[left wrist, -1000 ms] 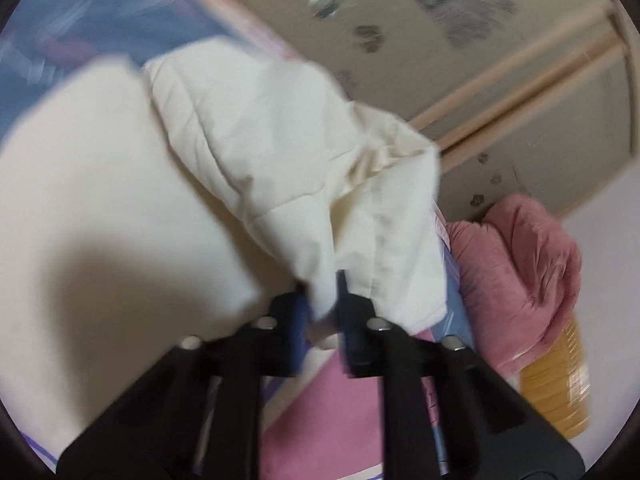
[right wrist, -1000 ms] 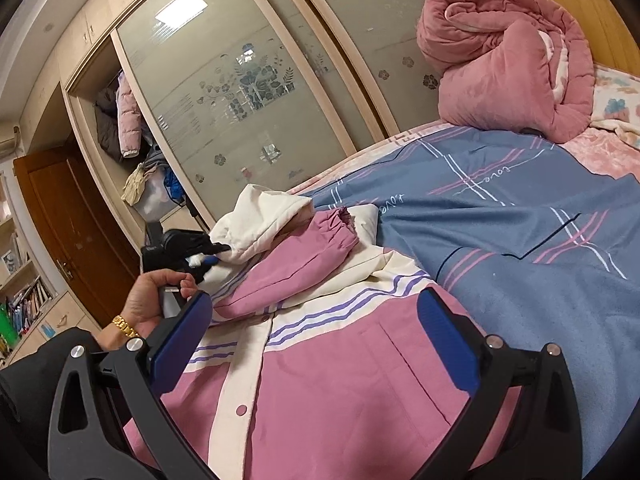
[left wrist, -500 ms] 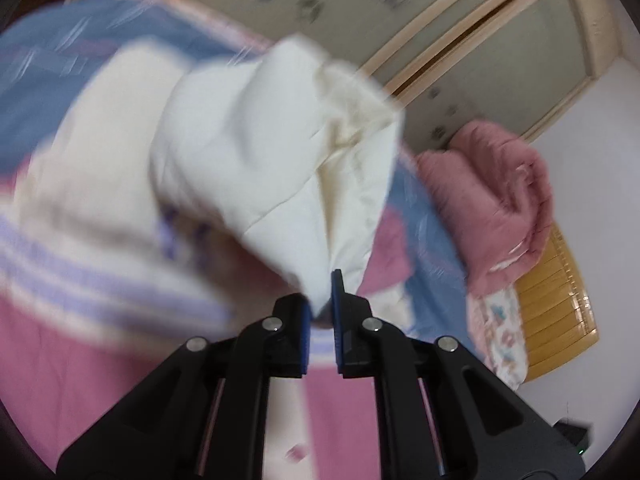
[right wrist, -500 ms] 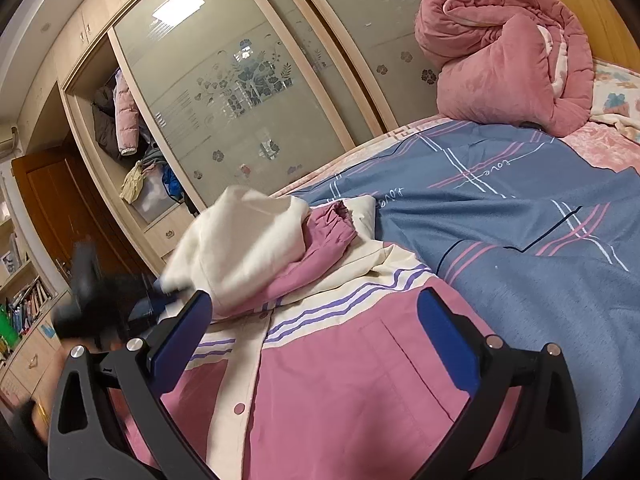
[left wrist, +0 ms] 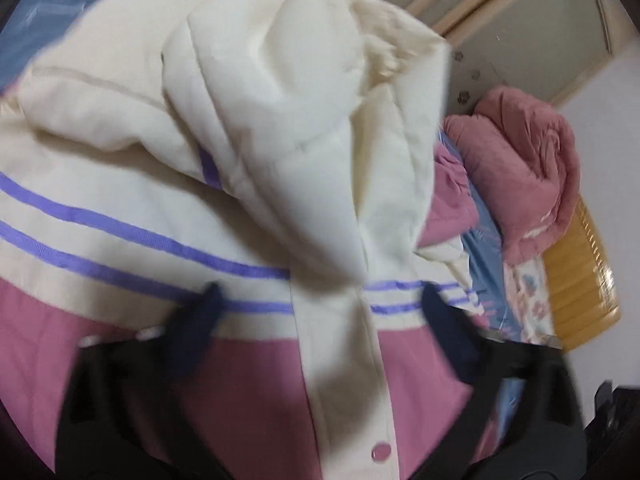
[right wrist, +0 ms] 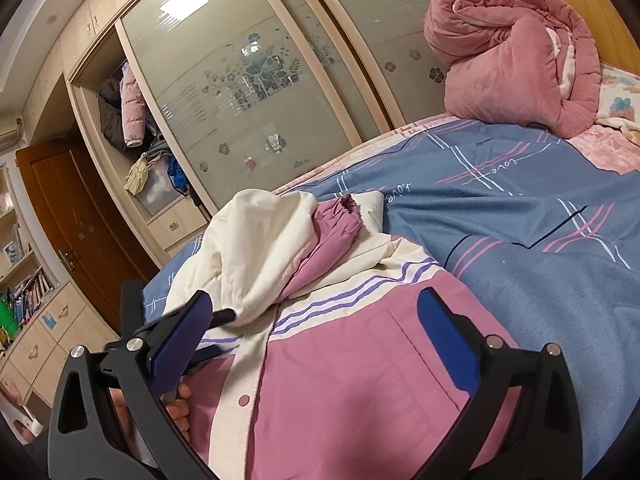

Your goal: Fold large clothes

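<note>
Clearly, in the left wrist view, the left gripper point(left wrist: 316, 328) has its jaws opening, standing wide with nothing pressed between the pads; only the jacket's front lies under them. The jacket point(left wrist: 248, 392), pink below and cream above with purple stripes, fills the picture, and its cream hood point(left wrist: 304, 120) lies flopped forward over the chest, its tip just above the button strip. A rolled pink quilt point(left wrist: 524, 168) sits beyond, near a wooden headboard point(left wrist: 580, 288).

From the right wrist view, the right gripper point(right wrist: 312, 344) hangs over the jacket's lower front with its jaws spread and nothing between them. The jacket point(right wrist: 352, 380) lies face up on the blue bedcover point(right wrist: 540, 240), the hood point(right wrist: 256, 248) heaped on the chest and one pink sleeve point(right wrist: 332, 236) folded across it. The left gripper point(right wrist: 160, 328) shows at the left edge, beside the hood, with fingers point(right wrist: 180, 404) of the person's hand below.

The step in hand looks like letting go of the hood once folded onto the body. Next, I judge, comes gathering the remaining sleeve or side inward, which calls for a firm pinch at an edge and a flat lay, since the puffy hood may spring back.
</note>
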The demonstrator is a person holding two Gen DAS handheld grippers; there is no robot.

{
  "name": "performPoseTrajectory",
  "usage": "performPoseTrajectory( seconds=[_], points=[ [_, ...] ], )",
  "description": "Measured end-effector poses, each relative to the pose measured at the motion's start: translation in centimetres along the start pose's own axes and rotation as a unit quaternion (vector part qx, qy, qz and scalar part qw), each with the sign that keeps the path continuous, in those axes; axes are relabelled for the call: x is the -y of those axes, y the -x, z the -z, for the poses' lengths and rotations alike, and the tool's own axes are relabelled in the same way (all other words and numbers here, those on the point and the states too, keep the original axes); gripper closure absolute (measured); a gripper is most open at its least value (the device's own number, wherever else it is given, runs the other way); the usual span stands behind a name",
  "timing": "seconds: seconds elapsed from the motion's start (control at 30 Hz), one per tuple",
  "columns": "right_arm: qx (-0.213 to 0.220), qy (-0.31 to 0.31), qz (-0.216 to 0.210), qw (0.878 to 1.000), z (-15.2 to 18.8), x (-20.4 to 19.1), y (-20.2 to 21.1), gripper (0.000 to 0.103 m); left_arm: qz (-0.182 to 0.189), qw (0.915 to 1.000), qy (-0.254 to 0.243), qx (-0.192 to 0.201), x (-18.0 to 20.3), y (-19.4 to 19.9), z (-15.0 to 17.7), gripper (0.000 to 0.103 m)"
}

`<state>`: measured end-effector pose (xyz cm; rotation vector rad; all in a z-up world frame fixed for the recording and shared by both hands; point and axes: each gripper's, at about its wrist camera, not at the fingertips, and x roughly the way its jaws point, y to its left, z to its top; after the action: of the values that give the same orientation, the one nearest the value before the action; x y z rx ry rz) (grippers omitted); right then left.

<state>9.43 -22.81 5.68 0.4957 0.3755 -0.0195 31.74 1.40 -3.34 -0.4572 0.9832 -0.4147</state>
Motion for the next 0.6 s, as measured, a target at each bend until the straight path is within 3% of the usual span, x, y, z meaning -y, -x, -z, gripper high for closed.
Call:
performPoseTrajectory(
  seconds=[0.13,0.23,0.3,0.4,0.53,0.6],
  points=[
    [0.000,0.001,0.004,1.000,-0.1,0.4,0.1,0.001,-0.022,0.9990,-0.039,-0.007,1.6,4.0,1.6,0.002],
    [0.001,0.004,0.009,1.000,-0.1,0.8,0.5,0.001,-0.039,0.9938,-0.098,0.033,2.9,9.6,4.5,0.002],
    [0.002,0.013,0.009,1.000,-0.1,0.7,1.0,0.001,-0.090,0.9796,-0.156,0.087,3.8,14.1,7.3,0.002],
    [0.008,0.036,0.007,0.999,0.3,0.3,2.2,0.001,-0.151,0.9555,-0.203,0.152,3.7,19.3,11.2,0.002],
    [0.012,0.077,0.004,0.997,1.3,-0.6,3.9,0.001,-0.180,0.9242,-0.226,0.250,2.1,25.1,16.4,0.002],
    [0.013,0.100,-0.002,0.995,2.1,-1.4,5.0,0.001,-0.176,0.9156,-0.234,0.276,1.7,26.4,17.7,0.002]
  ],
)
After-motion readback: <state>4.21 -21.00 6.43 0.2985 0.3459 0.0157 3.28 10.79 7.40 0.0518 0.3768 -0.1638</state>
